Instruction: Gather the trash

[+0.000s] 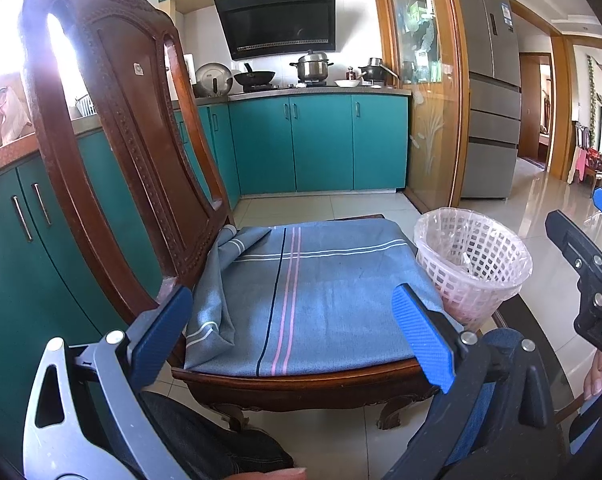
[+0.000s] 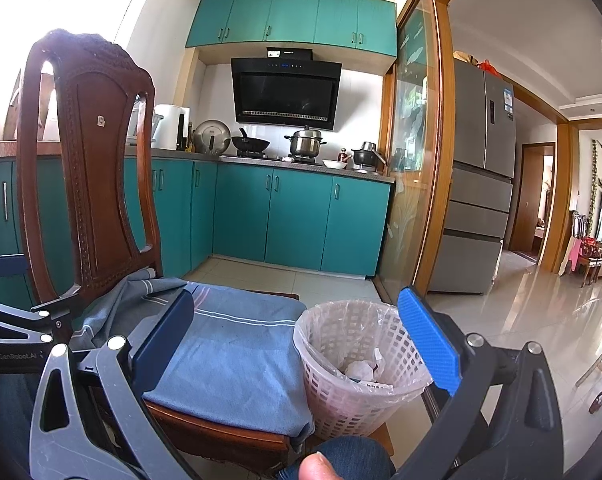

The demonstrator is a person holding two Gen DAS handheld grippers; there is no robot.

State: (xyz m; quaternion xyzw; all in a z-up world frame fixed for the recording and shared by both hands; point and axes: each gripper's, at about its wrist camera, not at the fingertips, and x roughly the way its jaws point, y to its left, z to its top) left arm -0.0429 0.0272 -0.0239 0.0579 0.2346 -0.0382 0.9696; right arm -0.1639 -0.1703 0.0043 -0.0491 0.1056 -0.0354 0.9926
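A white lattice waste basket (image 1: 475, 264) with a clear liner stands on the floor to the right of a wooden chair (image 1: 113, 152). It also shows in the right wrist view (image 2: 353, 364), with crumpled white trash (image 2: 361, 370) inside. A blue striped cloth (image 1: 301, 296) covers the chair seat, with no trash seen on it. My left gripper (image 1: 297, 332) is open and empty over the seat's front. My right gripper (image 2: 301, 344) is open and empty, in front of the basket and the seat's right edge.
Teal kitchen cabinets (image 2: 301, 220) with a stove and pots run along the back wall. A glass sliding door (image 2: 413, 160) and a grey fridge (image 2: 481, 184) stand to the right. Glossy tiled floor (image 2: 541, 320) extends right. The person's knee (image 2: 341, 456) is below.
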